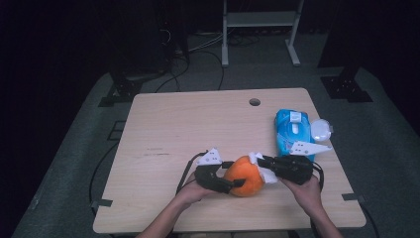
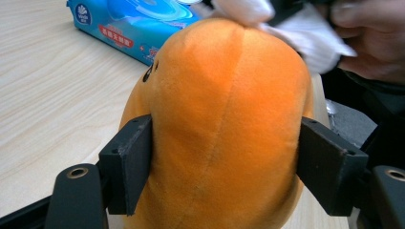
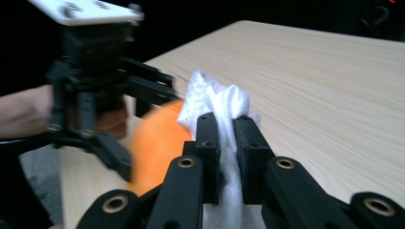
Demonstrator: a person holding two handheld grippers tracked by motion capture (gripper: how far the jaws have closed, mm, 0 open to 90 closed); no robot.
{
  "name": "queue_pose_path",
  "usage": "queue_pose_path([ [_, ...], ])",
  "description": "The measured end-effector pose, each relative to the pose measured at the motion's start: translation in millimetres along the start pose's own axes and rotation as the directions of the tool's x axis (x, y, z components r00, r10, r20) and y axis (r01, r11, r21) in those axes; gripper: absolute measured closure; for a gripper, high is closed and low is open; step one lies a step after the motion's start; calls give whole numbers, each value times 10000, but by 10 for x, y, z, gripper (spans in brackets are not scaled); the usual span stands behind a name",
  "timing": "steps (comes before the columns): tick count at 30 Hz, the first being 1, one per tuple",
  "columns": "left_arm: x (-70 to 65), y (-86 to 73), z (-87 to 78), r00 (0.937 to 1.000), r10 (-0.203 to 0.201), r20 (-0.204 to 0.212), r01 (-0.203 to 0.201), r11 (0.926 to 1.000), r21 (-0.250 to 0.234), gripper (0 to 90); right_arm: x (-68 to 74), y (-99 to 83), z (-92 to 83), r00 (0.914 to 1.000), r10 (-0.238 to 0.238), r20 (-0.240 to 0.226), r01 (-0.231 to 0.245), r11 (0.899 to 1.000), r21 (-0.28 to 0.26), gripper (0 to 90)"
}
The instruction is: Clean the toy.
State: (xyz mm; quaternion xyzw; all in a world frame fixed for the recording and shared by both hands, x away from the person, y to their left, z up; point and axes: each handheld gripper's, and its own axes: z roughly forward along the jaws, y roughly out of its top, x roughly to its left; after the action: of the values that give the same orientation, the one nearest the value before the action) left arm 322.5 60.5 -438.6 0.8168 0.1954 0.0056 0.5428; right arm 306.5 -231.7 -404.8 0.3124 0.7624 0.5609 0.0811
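Left claw (image 2: pixel 224 162) gripping orange plush (image 2: pixel 219 124), right claw (image 3: pixel 227 138) pinching white wipe (image 3: pixel 215 98)

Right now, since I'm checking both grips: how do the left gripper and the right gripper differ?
The left gripper has its jaws spread wide, pressing both sides of the orange plush toy; the right gripper is pinched almost shut on a thin white wipe. The left one steadies the toy at the table; the right one brings the wipe against it. Both are black, hand-held and gripping something.
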Motion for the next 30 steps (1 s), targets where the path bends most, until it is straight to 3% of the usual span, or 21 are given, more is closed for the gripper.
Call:
queue_pose_path([
  [5, 25, -11, -15, 9999, -107, 82, 107, 9999, -32, 257, -142, -83, 3, 9987, 473, 207, -477, 9987, 175, 808],
  [12, -9, -3, 9, 10000, 92, -2, -92, 10000, -28, 254, -34, -11, 27, 9998, 201, 40, -201, 9998, 44, 808],
  [20, -87, 29, 70, 9986, 431, -310, -433, 9991, -43, 243, 252, 107, 114, 9970, -598, -487, 598, 9982, -15, 807],
  [24, -135, 45, 99, 9969, 640, -447, -641, 9979, 6, 243, 454, 147, 224, 9874, -1429, -679, 1455, 9887, 359, 807],
  [27, -149, 44, 100, 9964, 709, -460, -710, 9975, -17, 247, 543, 170, 264, 9770, -2115, -253, 2127, 9752, 609, 809],
  [30, -146, 38, 99, 9965, 735, -408, -738, 9973, -58, 249, 497, 186, 228, 9761, -2164, 178, 2152, 9750, 545, 809],
])
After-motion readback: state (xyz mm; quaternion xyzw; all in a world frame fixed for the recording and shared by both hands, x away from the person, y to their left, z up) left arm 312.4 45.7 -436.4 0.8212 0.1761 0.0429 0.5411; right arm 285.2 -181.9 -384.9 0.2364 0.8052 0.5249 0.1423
